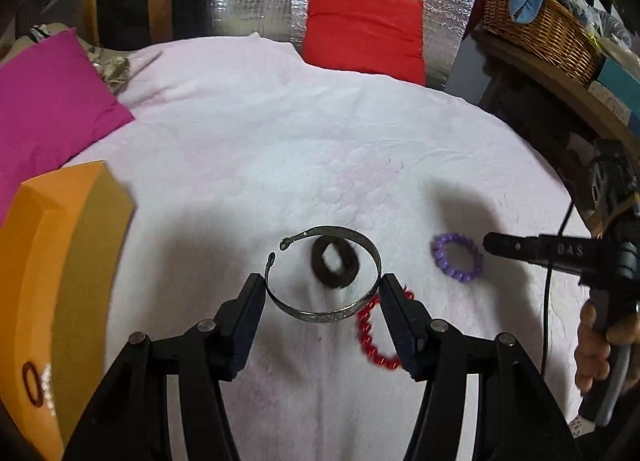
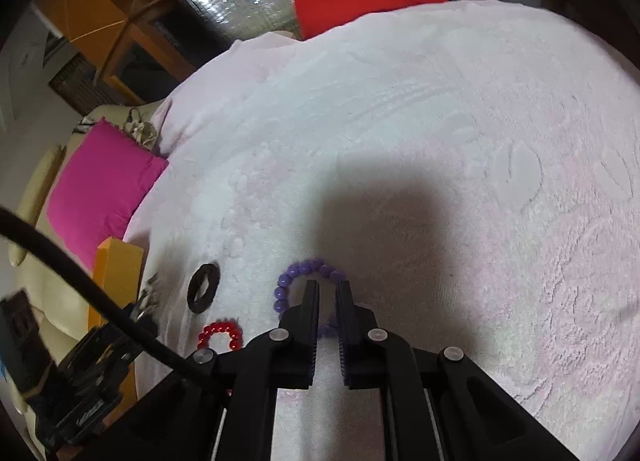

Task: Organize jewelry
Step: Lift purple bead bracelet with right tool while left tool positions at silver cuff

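Pale pink blanket (image 1: pixel 280 141): silver bangle (image 1: pixel 320 313) is gripped across its width in left claw (image 1: pixel 322 293); orange box (image 1: pixel 60 261) lies leftward; right claw (image 2: pixel 328 289), seemingly empty, is held nearly closed above purple bracelet (image 2: pixel 304 269).

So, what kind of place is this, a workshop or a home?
Most likely a home, probably a bed or sofa in a lived-in room. The jewelry lies on a soft pink blanket, with a magenta pillow and a red cushion at its edges, and a cluttered wicker basket on a wooden shelf beside it.

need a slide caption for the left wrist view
Left tool grips a silver cuff bangle above a dark ring and red bead bracelet.
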Available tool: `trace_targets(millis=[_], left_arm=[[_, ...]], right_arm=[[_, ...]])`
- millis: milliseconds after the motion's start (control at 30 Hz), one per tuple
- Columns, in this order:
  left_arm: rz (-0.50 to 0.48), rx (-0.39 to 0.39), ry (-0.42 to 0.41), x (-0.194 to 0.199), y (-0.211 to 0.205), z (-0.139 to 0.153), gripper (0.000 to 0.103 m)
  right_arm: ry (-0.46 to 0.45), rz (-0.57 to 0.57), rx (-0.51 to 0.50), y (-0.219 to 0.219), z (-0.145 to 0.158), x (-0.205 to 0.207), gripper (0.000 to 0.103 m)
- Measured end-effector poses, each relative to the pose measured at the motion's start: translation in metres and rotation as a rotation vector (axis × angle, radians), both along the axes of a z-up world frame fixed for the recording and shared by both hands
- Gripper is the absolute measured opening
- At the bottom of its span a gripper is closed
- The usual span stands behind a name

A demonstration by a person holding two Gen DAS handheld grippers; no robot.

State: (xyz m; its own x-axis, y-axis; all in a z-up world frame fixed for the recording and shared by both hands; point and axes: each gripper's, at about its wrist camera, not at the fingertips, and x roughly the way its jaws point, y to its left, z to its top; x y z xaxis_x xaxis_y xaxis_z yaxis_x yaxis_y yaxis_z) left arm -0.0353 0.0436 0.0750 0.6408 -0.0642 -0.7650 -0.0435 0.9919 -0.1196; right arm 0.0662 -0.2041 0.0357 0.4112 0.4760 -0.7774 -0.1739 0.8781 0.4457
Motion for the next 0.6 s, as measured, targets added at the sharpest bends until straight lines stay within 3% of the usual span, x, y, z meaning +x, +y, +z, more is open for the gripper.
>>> trace_targets(millis=[200, 233, 300, 467, 500, 567, 600], left_arm=[[0.020, 0.014, -0.003, -0.021, 0.003, 0.003, 0.060], [0.021, 0.019, -0.004, -0.025, 0.002, 0.003, 0.060], [0.021, 0.031, 0.000, -0.032, 0.000, 0.003, 0.060], [0.020, 0.021, 0.003, -0.044, 0.005, 0.003, 0.060], [0.022, 0.019, 0.001, -0.046, 0.006, 0.004, 0.060], [0.029, 0.009, -0.003, -0.051, 0.011, 0.006, 0.060], [0.032, 0.007, -0.005, -0.053, 0.013, 0.007, 0.060]], right_arm=[[0.034, -0.064, 0.031, -0.015, -0.004, 0.006, 0.016], [0.034, -0.065, 0.029, -0.014, -0.005, 0.006, 0.026], [0.022, -0.057, 0.019, -0.010, -0.004, 0.005, 0.037], [-0.008, 0.021, -0.092, 0.027, -0.011, 0.004, 0.037], [-0.015, 0.035, -0.132, 0.034, -0.014, 0.003, 0.033], [-0.100, 0.068, -0.299, 0.055, -0.014, -0.003, 0.013], [-0.122, 0.077, -0.348, 0.060, -0.014, -0.005, 0.011]])
